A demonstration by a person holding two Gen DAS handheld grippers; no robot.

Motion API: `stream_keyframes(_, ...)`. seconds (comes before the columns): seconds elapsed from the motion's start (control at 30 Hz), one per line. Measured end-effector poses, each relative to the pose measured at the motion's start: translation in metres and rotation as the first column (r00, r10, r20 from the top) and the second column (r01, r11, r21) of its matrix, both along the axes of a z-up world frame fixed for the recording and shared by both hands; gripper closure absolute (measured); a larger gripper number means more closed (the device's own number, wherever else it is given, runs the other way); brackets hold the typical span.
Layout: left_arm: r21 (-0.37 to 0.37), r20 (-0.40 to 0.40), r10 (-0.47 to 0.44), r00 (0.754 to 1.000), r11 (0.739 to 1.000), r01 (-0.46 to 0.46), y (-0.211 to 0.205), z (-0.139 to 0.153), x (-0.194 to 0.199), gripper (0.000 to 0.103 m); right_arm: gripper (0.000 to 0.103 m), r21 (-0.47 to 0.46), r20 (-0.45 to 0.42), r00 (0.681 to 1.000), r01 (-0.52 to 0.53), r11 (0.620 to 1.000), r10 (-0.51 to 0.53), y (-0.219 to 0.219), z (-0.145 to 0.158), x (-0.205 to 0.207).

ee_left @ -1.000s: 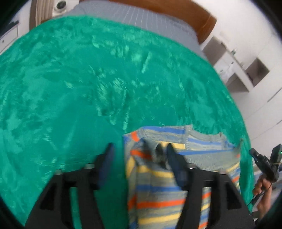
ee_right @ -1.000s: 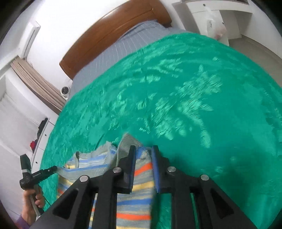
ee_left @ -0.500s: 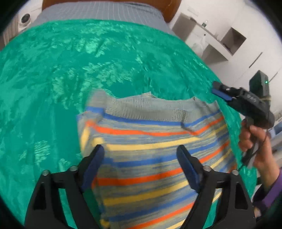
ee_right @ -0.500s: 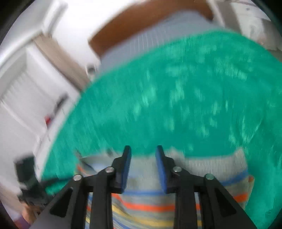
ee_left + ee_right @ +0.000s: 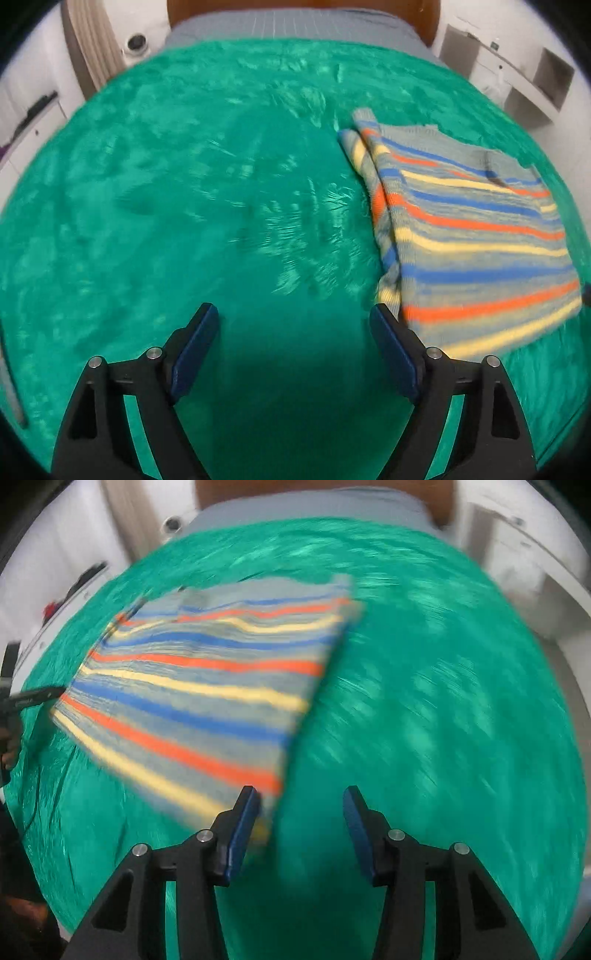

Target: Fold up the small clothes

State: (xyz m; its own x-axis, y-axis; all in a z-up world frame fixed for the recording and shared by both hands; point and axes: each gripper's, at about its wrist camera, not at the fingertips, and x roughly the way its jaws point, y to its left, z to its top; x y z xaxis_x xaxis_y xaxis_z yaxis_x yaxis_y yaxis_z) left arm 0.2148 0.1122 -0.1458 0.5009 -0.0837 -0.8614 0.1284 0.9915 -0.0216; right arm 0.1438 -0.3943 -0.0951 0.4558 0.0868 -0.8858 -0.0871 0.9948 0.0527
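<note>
Left wrist view: our left gripper (image 5: 291,343) is closing a little, its jaws wide over bare plush green bedspread (image 5: 184,206). The folded knit sweater (image 5: 476,236), grey with blue, orange and yellow stripes, lies flat just right. Our right gripper (image 5: 301,812) is opening, nothing between its pads.

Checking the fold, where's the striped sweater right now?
The sweater lies on the green blanket, right of the left gripper, untouched.

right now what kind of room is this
Most likely a bedroom: a bed with a wooden headboard, a green blanket spread over it, and white shelving along the wall.
</note>
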Motion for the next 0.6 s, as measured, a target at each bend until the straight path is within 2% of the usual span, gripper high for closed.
stream_keyframes(0.13, -0.049, 0.029, -0.007, 1.000, 0.999, 0.009, 0.002, 0.009, -0.019, 0.017, 0.053, 0.045, 0.059, 0.997, 0.050, 0.998, -0.052, -0.007, 0.019, -0.027)
stream_keyframes(0.23, -0.086, 0.080, -0.013, 0.997, 0.996, 0.020, -0.005, 0.013, -0.030, 0.014, 0.053, 0.062, 0.077, 0.997, 0.022, 0.998, -0.027, 0.005, 0.029, -0.014)
stream_keyframes(0.3, -0.085, 0.108, 0.010, 0.994, 0.996, -0.001, -0.004, 0.009, -0.034, 0.012, 0.053, 0.076, 0.087, 0.996, -0.004, 0.997, -0.003, 0.022, 0.041, 0.010)
stream_keyframes(0.43, -0.053, 0.132, 0.107, 0.985, 0.993, -0.101, 0.009, -0.010, -0.042, 0.012, 0.053, 0.127, 0.102, 0.993, -0.075, 0.989, 0.062, 0.067, 0.060, 0.073)
stream_keyframes(0.5, -0.058, 0.127, 0.144, 0.981, 0.989, -0.138, 0.021, -0.020, -0.045, 0.012, 0.053, 0.169, 0.073, 0.993, -0.104, 0.980, 0.093, 0.091, 0.056, 0.114)
stream_keyframes(0.6, -0.115, 0.124, 0.181, 0.976, 0.979, -0.167, 0.036, -0.031, -0.049, 0.012, 0.054, 0.216, 0.000, 0.993, -0.113, 0.970, 0.116, 0.120, 0.033, 0.166)
